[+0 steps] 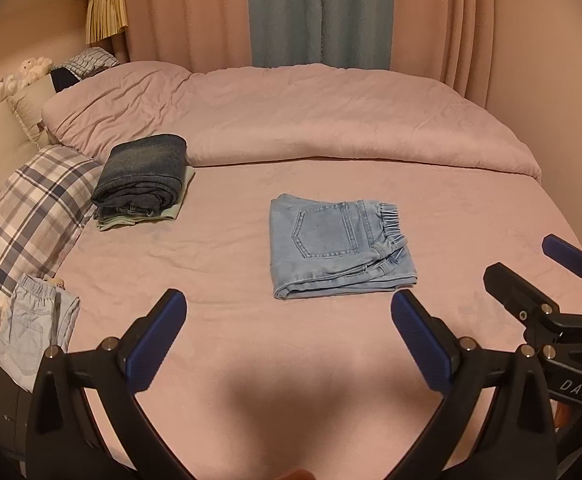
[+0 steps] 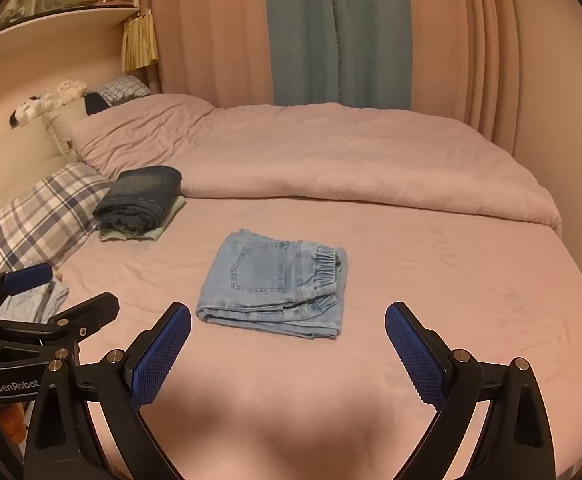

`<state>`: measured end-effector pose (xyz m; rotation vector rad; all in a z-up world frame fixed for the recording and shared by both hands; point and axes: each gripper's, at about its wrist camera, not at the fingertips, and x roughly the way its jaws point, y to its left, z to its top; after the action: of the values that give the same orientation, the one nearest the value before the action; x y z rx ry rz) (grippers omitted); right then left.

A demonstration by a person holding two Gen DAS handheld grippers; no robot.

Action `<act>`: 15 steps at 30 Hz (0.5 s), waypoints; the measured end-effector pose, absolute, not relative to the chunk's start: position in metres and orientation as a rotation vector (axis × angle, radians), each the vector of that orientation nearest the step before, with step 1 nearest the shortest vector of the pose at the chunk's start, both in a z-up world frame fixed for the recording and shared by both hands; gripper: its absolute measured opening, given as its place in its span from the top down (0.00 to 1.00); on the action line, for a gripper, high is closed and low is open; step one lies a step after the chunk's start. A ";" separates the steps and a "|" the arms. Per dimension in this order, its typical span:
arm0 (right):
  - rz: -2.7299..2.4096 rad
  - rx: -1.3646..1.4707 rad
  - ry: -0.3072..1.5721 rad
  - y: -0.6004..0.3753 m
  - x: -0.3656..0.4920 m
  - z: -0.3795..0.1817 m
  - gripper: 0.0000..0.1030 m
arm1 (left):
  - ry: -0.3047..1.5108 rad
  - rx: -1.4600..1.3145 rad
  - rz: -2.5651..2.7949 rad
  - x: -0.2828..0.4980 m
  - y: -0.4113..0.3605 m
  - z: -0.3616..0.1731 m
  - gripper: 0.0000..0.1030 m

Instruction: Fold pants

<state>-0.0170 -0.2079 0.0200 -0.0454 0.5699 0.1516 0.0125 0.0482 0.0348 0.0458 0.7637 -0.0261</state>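
A pair of light blue jeans [image 1: 341,246] lies folded into a compact rectangle on the pink bed sheet, back pocket up, elastic waistband to the right. It also shows in the right wrist view [image 2: 277,284]. My left gripper [image 1: 289,300] is open and empty, held above the sheet just in front of the jeans. My right gripper [image 2: 289,312] is open and empty, also just in front of the jeans. The right gripper shows at the right edge of the left wrist view [image 1: 531,264]. The left gripper shows at the left edge of the right wrist view [image 2: 71,284].
A stack of folded dark jeans [image 1: 143,174] on a pale garment sits at the left near a plaid pillow [image 1: 27,220]. Another light blue garment [image 1: 31,336] hangs at the bed's left front edge. A rolled-back pink duvet [image 1: 291,120] covers the far half; curtains stand behind.
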 end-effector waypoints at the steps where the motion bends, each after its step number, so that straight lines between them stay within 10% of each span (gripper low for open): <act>1: 0.148 -0.045 0.569 -0.209 -0.019 0.021 0.05 | 0.761 0.049 -0.026 0.012 0.048 0.036 0.01; 15: 0.132 -0.042 0.561 -0.209 -0.022 0.027 0.05 | 0.756 0.070 -0.023 0.012 0.046 0.036 0.01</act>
<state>-0.0216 -0.2093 0.0274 -0.0419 0.5615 0.1322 0.0123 0.0462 0.0358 0.0703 0.7558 -0.0233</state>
